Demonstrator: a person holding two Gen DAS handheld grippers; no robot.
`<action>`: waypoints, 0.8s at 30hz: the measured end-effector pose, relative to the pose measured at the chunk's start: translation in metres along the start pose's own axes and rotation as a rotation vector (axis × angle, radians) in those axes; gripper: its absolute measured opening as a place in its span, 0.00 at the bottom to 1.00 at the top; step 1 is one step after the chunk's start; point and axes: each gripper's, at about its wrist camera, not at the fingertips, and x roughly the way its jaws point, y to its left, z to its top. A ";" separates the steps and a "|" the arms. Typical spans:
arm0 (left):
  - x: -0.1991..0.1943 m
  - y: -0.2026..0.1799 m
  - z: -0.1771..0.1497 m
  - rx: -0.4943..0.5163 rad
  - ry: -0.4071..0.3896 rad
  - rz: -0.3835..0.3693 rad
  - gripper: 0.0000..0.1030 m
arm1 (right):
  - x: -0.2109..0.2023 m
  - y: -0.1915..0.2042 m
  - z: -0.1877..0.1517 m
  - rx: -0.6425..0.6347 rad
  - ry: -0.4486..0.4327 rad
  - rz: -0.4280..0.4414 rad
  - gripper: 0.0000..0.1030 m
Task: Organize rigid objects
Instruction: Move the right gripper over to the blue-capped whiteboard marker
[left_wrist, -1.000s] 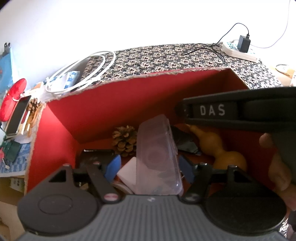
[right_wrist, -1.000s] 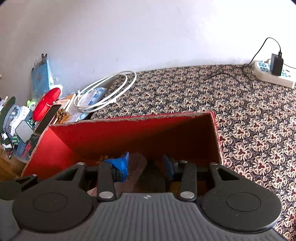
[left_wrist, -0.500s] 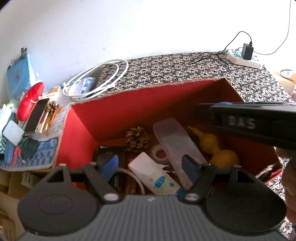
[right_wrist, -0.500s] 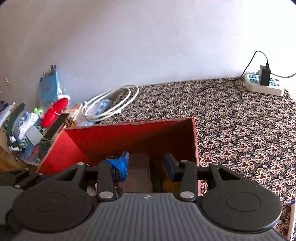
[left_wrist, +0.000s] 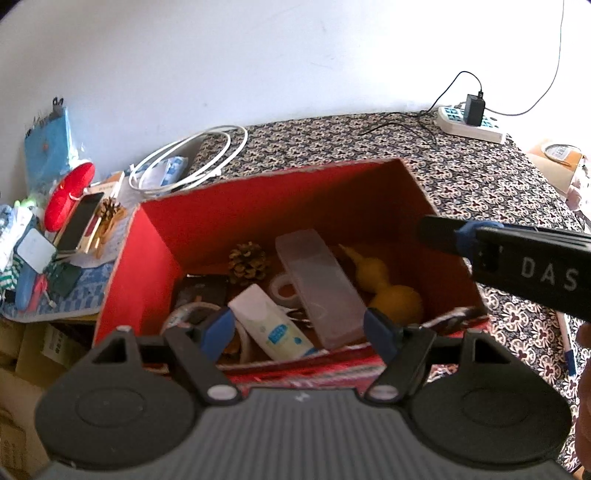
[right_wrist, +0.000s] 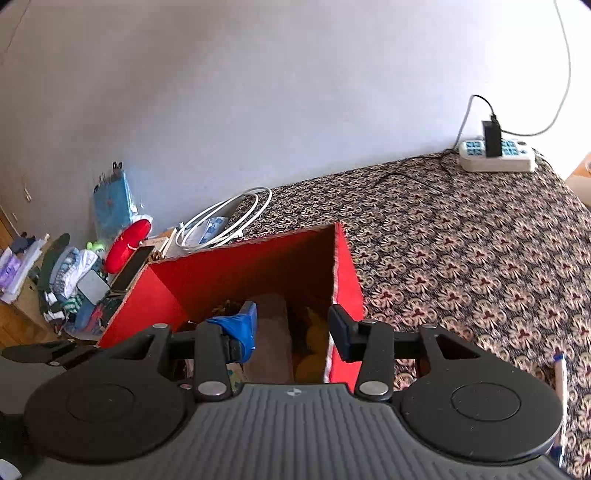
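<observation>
Box (left_wrist: 236, 229): red, open-topped, on the patterned cloth.
Clear case (left_wrist: 321, 280): lying flat inside, angled, between pine cone (left_wrist: 246, 263) and yellow gourd (left_wrist: 384, 291).
White tube (left_wrist: 273, 325): flat, near front.

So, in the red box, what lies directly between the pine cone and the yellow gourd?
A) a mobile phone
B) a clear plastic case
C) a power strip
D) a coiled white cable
B: the clear plastic case lies inside the red box, between the pine cone and the yellow gourd.
</observation>
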 end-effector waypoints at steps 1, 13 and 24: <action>-0.003 -0.004 -0.001 0.006 -0.006 0.006 0.75 | -0.003 -0.003 -0.002 0.012 -0.002 0.002 0.27; -0.027 -0.055 -0.016 0.045 -0.036 0.012 0.75 | -0.041 -0.043 -0.020 0.064 -0.005 0.018 0.27; -0.033 -0.106 -0.029 0.094 -0.026 -0.022 0.75 | -0.063 -0.082 -0.035 0.108 0.011 -0.041 0.26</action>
